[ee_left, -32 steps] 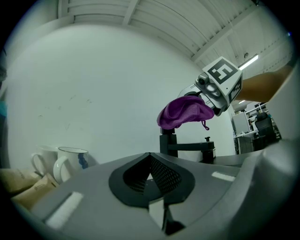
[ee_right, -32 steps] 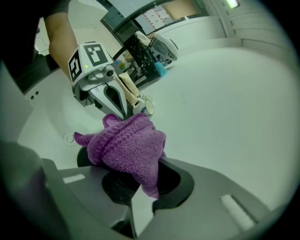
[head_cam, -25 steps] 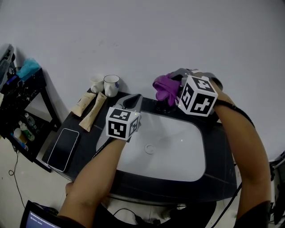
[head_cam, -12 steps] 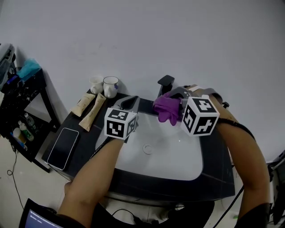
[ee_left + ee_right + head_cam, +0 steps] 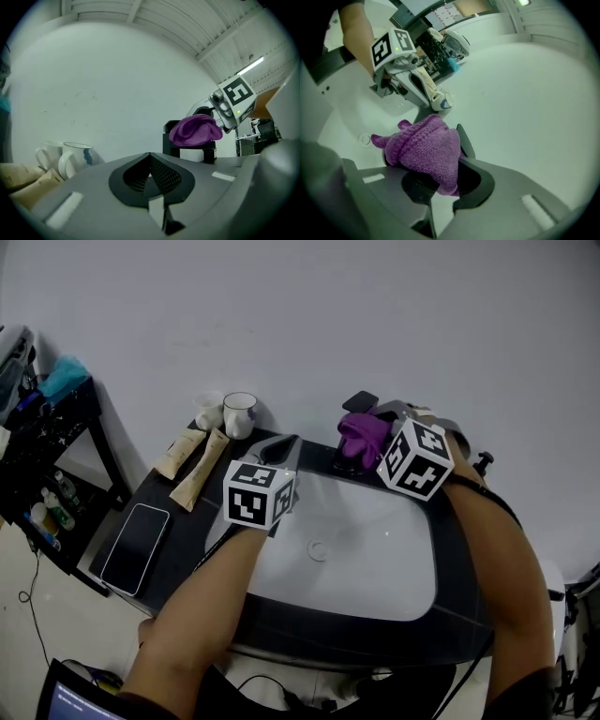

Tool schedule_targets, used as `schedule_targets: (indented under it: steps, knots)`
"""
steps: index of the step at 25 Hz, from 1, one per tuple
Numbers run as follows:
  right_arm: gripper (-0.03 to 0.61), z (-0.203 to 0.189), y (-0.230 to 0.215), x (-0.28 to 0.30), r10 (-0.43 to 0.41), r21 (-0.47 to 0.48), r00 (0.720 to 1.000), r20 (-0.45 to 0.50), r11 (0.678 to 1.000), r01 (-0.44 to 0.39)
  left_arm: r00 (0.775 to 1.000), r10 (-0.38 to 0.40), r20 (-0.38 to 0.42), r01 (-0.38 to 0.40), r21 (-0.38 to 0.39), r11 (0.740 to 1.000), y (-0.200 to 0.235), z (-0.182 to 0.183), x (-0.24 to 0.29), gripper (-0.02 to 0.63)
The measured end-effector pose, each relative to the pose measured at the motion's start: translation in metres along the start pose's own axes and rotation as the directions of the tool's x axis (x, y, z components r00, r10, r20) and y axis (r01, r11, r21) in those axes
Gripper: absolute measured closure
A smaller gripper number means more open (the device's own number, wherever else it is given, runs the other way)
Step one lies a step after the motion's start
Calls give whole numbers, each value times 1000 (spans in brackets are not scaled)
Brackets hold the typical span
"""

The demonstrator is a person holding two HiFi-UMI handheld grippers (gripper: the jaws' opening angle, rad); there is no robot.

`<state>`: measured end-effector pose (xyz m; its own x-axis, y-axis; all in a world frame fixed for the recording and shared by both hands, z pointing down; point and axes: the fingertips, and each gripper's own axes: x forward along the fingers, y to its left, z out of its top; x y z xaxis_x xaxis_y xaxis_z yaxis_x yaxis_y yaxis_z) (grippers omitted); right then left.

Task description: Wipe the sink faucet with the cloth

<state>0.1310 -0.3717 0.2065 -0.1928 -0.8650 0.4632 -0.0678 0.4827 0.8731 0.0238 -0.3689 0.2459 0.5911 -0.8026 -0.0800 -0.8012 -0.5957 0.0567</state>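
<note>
The purple knitted cloth [image 5: 364, 434] is bunched in my right gripper [image 5: 377, 430], which is shut on it and presses it against the black faucet [image 5: 359, 403] at the back of the sink. In the right gripper view the cloth [image 5: 425, 149] covers the jaws and the faucet [image 5: 465, 140] shows just behind it. In the left gripper view the cloth [image 5: 195, 130] drapes over the faucet [image 5: 174, 140]. My left gripper [image 5: 280, 452] hovers over the sink's back left rim, shut and holding nothing.
The white basin [image 5: 375, 559] with its drain [image 5: 319, 550] lies in a dark counter [image 5: 169, 549]. Two mugs [image 5: 240, 414], two tubes [image 5: 199, 477] and a phone [image 5: 134, 548] are on the left. A dark shelf [image 5: 42, 456] stands at far left.
The right gripper with the cloth pulled off the faucet toward the basin, then went back up onto the faucet. The left gripper stayed almost still.
</note>
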Motion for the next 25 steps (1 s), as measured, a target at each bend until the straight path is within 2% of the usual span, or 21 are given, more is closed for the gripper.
schedule_targets:
  steps: [3,6,9,15,25]
  knots:
    - [525,-4,0,11,13,50,1000,-1,999,-13,1000,-5,3,5,-10,1000,-1,-1,2,597]
    - [525,-3,3,14,41,27,999,-2,999,-41,1000,-14,5,14,-9,1000,-3,0,5,597]
    - [528,0,4,15,92,14,996,6,996,-93,1000,-17,0,17,4,1000,-3,1,6,597]
    - [529,2,7,17,203,63,979,-4,977,-202,999,-28,-25,28,20,999,-8,-5,6,597]
    - [531,5,15,8,238,67,971,-22,969,-236,999,-42,-21,42,35,998,-12,-4,6,597]
